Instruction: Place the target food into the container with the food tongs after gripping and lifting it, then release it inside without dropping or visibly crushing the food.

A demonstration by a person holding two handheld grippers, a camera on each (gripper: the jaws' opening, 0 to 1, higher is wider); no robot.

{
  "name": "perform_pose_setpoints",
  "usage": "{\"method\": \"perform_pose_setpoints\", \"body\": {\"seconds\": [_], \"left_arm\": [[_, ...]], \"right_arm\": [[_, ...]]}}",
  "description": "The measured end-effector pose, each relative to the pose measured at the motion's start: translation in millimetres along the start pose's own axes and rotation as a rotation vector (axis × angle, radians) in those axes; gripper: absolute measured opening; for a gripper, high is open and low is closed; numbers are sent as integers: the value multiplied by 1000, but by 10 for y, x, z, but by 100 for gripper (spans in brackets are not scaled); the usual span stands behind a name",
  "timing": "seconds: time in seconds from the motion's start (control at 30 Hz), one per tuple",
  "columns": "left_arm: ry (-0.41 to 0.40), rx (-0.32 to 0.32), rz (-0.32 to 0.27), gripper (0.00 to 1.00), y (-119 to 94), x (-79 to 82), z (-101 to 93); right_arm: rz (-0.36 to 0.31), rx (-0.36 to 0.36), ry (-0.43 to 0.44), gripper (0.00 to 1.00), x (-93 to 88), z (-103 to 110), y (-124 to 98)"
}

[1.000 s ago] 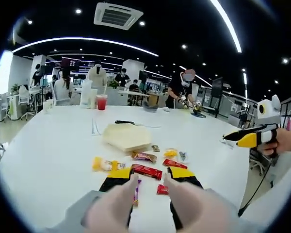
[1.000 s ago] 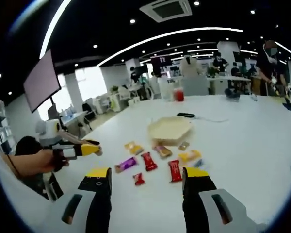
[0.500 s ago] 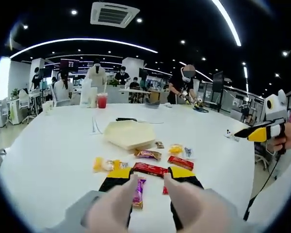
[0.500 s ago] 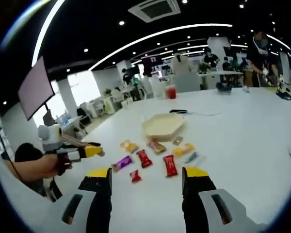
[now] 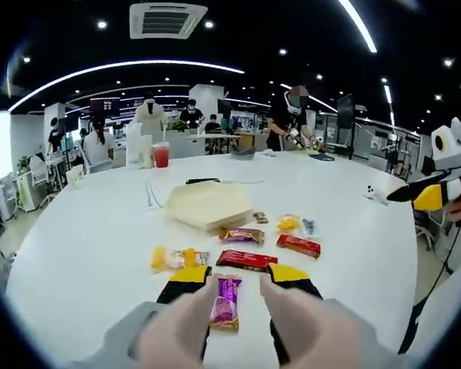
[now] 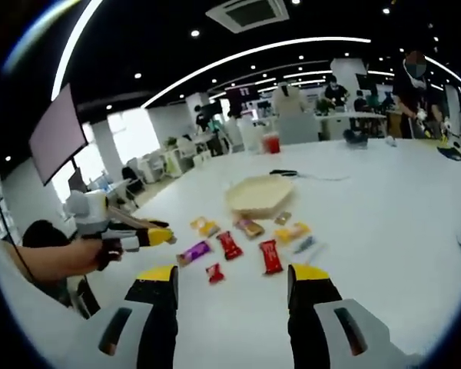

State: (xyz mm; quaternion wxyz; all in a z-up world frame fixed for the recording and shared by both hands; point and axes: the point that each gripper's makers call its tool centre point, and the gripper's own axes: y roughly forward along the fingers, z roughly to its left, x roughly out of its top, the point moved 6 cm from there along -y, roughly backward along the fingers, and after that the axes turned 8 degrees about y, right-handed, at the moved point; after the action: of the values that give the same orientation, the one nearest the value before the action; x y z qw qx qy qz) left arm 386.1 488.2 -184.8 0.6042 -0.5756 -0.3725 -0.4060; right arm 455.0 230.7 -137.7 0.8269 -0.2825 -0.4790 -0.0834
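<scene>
Snacks in wrappers, scattered on a white surface [image 5: 84, 254] toward its near edge; purple-wrapped bar [image 5: 227, 301] lying flat between the spread jaws of the left tool [image 5: 237, 286], untouched by either jaw; long red bar [image 5: 247, 260] just beyond the jaw tips; second red bar [image 5: 299, 245] to its right; brown-and-gold bar [image 5: 242, 234] behind; yellow packets [image 5: 176, 258] at left; small yellow packet [image 5: 289, 223] near the container. Container: pale hexagonal tray [image 5: 208, 206], further in toward the middle of the surface, nothing visible inside. Right tool [image 6: 232, 286]: jaws spread wide, nothing between them, held above the near edge with the snack cluster ahead; a hand [image 6: 107, 250] holds the left tool in at left there. Red drink cup [image 5: 161, 154] at the far edge.
</scene>
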Motion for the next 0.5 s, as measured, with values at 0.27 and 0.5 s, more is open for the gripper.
{"method": "perform_pose_setpoints", "body": {"seconds": [0.27, 0.5], "left_arm": [[16, -9, 42, 27, 68, -50, -24], [2, 6, 65, 27, 152, -108, 7]], "right_arm": [[-12, 0, 25, 57, -38, 63, 45], [-8, -11, 40, 57, -97, 32, 47]]}}
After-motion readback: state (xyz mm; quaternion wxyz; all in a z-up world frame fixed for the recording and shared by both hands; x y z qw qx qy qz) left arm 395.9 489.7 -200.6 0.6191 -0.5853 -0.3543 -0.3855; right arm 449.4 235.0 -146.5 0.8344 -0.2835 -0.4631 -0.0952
